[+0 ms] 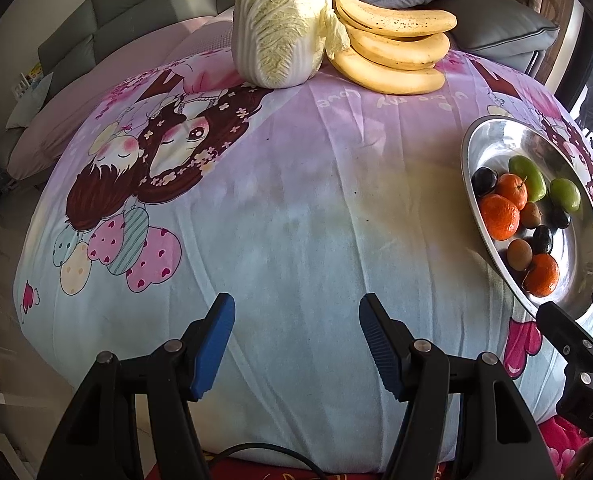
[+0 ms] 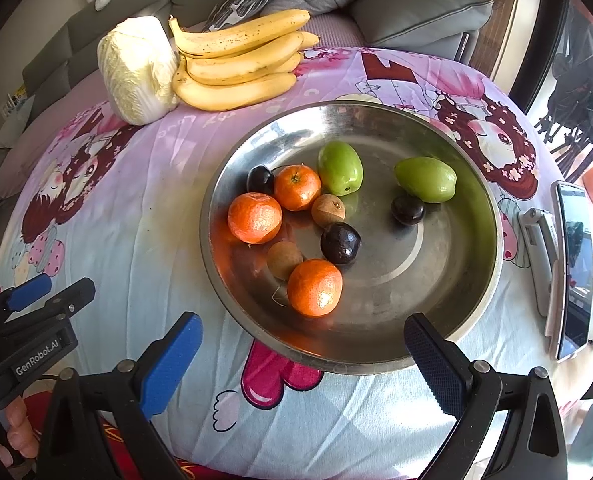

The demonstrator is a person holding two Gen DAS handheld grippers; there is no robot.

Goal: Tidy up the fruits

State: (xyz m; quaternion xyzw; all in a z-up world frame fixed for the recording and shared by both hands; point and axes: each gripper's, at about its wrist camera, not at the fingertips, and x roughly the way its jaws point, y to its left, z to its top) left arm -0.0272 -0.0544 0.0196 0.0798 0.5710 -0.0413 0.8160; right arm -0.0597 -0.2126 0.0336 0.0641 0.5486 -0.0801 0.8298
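A steel bowl (image 2: 468, 184) holds three mandarins (image 2: 254, 218), two green fruits (image 2: 340, 167), three dark plums (image 2: 340, 243) and two brown longans (image 2: 284, 254). In the left wrist view the bowl (image 1: 496, 140) is at the right. A bunch of bananas (image 2: 236, 60) lies at the table's far side, also in the left wrist view (image 1: 392, 40). My right gripper (image 2: 302, 356) is open and empty at the bowl's near rim. My left gripper (image 1: 296, 336) is open and empty over the bare cloth, left of the bowl.
A napa cabbage (image 1: 280, 28) stands beside the bananas. A phone on a stand (image 2: 574, 268) lies right of the bowl. A cartoon-print cloth (image 1: 296, 200) covers the table. A grey sofa with cushions (image 2: 416, 12) is behind.
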